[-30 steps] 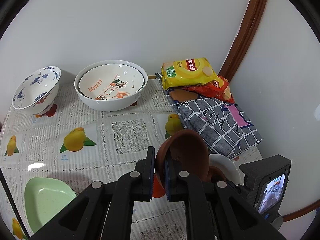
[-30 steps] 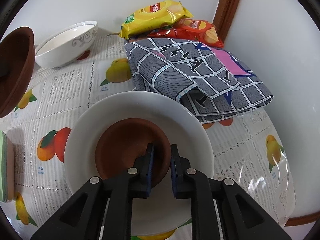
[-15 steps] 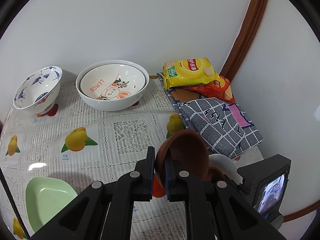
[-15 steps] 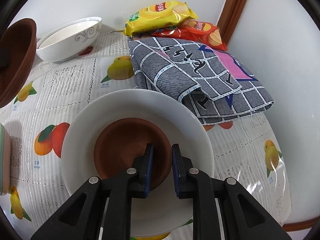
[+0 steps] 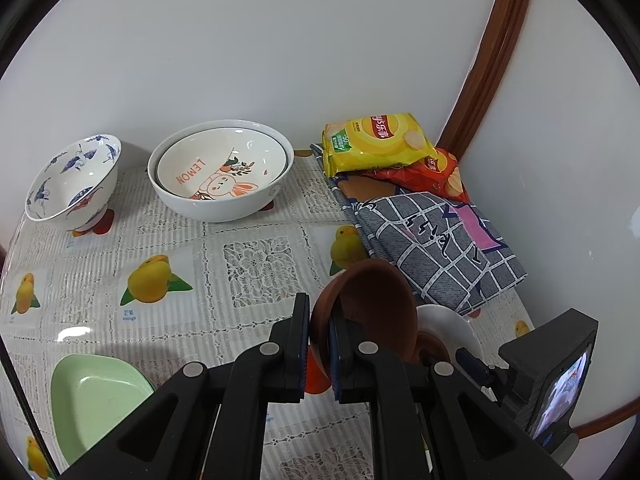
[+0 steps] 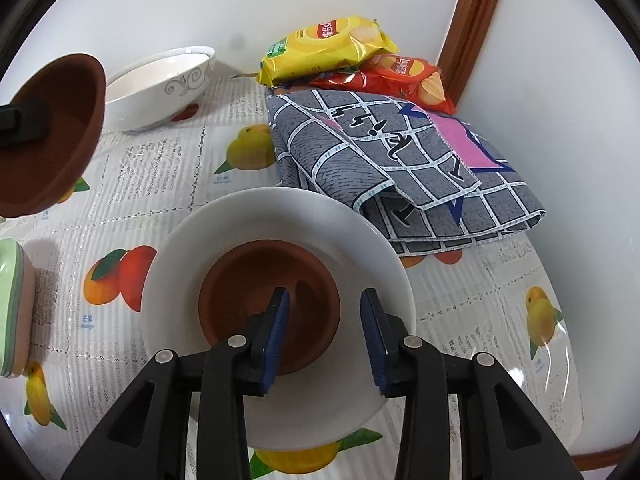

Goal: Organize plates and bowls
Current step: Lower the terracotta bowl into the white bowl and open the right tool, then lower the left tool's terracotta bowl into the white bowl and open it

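My left hand-held gripper [image 5: 319, 344], angled down, pinches a tilted brown bowl [image 5: 372, 308] above the table [image 5: 256, 264]. My right hand-held gripper [image 6: 325, 332], pitched steeper, is opening around a second brown bowl [image 6: 256, 280] on the white plate [image 6: 276, 216].

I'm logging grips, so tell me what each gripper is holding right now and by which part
Left gripper pinches a brown bowl by its rim. Right gripper holds nothing; its jaws are opening astride the rim of the brown bowl on the white plate.

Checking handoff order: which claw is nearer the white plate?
Right. The right claw is directly over the white plate, jaws opening astride the rim of the brown bowl in it. The left claw holds another brown bowl up beside the plate.
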The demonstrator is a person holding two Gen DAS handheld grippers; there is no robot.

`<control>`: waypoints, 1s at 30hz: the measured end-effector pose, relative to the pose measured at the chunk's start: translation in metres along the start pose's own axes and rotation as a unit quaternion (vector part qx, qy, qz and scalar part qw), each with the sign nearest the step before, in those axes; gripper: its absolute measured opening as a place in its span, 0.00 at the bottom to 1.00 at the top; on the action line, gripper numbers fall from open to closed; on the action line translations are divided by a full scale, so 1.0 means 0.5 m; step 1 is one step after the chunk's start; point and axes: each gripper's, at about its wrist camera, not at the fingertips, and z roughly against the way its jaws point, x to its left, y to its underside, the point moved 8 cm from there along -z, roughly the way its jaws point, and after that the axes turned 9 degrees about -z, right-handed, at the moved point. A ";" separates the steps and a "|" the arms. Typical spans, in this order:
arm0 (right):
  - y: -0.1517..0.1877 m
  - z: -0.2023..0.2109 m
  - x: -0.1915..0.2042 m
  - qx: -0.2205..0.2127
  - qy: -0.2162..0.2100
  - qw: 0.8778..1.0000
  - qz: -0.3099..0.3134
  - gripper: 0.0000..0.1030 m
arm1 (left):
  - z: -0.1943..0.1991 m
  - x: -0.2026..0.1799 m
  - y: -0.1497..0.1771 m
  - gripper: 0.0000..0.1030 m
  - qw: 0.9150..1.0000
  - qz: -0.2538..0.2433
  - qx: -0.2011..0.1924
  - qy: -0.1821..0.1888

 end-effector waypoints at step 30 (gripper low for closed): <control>0.011 0.100 -0.211 -0.069 -0.016 0.989 -0.126 0.36 | -0.100 -0.178 0.076 0.08 0.995 -0.085 0.041 0.017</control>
